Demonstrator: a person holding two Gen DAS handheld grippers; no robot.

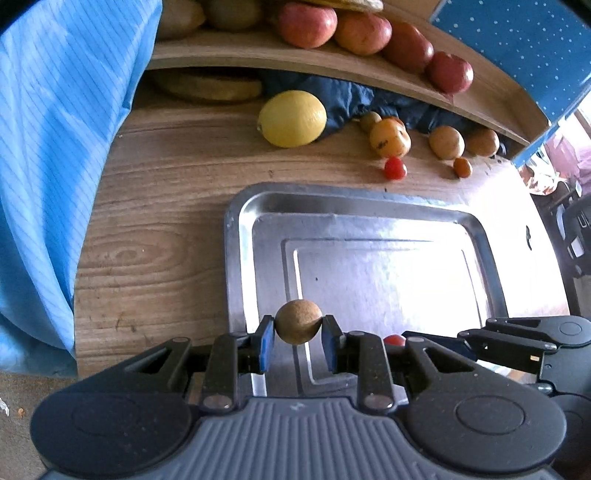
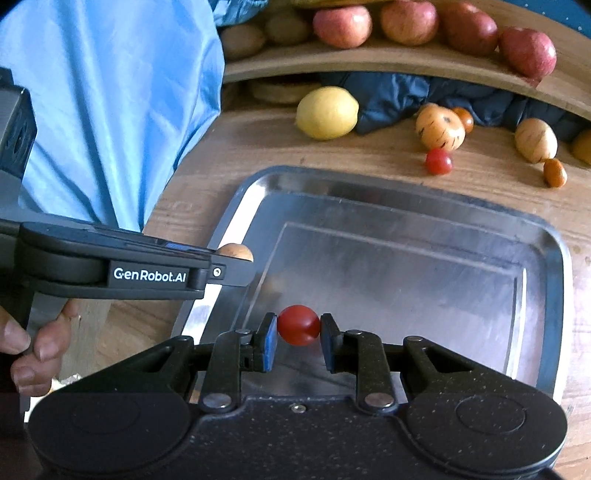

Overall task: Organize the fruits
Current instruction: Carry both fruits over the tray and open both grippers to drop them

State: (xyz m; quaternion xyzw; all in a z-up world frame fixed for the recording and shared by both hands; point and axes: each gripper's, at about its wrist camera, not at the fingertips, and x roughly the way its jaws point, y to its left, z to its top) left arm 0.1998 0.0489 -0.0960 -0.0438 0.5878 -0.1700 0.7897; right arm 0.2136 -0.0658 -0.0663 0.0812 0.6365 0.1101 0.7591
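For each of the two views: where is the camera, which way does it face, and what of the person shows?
Left wrist: rides the left hand-held gripper, facing forward over the steel tray; brown round fruit gripped; no hand visible.
Right wrist: rides the right hand-held gripper, same heading; cherry tomato gripped; person's left hand shows.
Shared: tray, lemon, apples.

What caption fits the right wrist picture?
Right gripper holds a cherry tomato above a bare metal tray, more fruit waiting behind.
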